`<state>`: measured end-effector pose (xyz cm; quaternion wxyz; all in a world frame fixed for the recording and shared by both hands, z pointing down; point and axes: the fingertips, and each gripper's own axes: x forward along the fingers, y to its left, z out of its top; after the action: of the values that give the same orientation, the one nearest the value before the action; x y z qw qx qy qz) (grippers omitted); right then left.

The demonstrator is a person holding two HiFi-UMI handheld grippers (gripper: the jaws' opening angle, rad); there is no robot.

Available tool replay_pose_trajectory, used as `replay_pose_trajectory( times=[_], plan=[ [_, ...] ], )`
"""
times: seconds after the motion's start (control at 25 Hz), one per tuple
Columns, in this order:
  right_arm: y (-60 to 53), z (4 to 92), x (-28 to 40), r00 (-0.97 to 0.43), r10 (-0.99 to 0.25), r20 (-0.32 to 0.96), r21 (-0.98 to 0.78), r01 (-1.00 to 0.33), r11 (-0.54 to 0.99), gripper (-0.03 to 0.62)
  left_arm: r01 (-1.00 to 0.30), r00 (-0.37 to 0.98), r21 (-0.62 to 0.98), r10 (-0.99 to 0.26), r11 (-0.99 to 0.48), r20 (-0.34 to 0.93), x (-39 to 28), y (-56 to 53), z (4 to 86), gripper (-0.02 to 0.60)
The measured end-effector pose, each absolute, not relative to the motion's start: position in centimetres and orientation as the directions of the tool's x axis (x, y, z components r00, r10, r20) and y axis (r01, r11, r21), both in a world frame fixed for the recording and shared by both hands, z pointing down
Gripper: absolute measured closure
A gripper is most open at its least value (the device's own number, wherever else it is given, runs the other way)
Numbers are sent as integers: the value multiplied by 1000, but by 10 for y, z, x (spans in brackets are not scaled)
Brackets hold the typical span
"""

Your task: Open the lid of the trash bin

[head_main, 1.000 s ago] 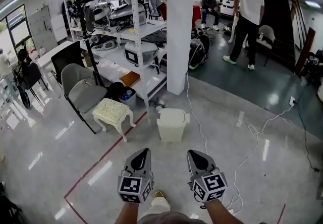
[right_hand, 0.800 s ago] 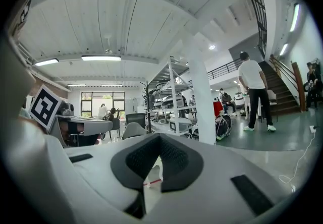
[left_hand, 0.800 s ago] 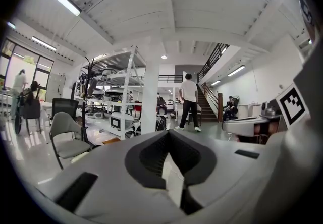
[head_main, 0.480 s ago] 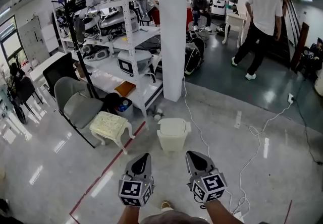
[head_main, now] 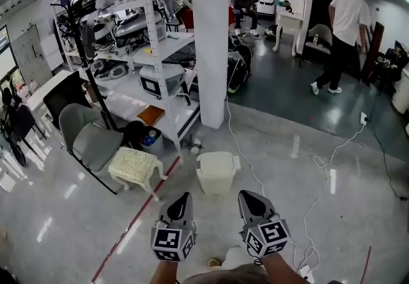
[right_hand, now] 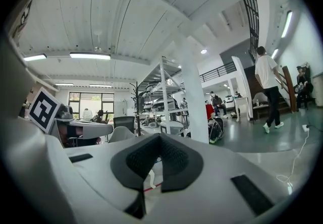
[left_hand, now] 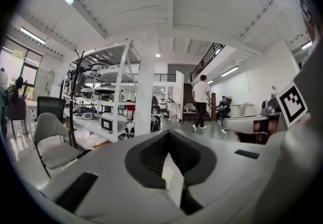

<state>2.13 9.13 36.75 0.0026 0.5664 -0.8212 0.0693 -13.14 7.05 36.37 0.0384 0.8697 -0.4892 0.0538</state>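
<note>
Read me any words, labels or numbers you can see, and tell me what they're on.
None can be read.
Trash bin: no label shows.
Left tongs, right tongs: their cubes carry black-and-white square patterns only, no letters.
Shelf gear: any print too small to read.

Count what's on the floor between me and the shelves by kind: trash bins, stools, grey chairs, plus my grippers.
Cream plastic trash bin, lid shut: 1
Cream low padded stool: 1
Grey chair on black legs: 1
Grey handheld grippers, left gripper and right gripper: 2
Total: 5
</note>
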Motion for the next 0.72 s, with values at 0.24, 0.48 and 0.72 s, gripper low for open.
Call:
replay_pose_trajectory(
  times=[0.24, 0.48, 0.72],
  plan=[
    [62, 363, 18, -360, -930, 67, -90, -931, 354, 562, -859, 510, 26, -851, -511, 123, -136, 43, 364, 594],
    [36, 364, 19, -367, -928, 68, -93, -928, 360, 562, -858, 512, 32, -849, -512, 128, -133, 18, 367, 594],
    [6, 368, 20, -381, -922, 76, -93, -923, 374, 562, -856, 516, 41, -846, -515, 136, -127, -11, 371, 594]
  ],
)
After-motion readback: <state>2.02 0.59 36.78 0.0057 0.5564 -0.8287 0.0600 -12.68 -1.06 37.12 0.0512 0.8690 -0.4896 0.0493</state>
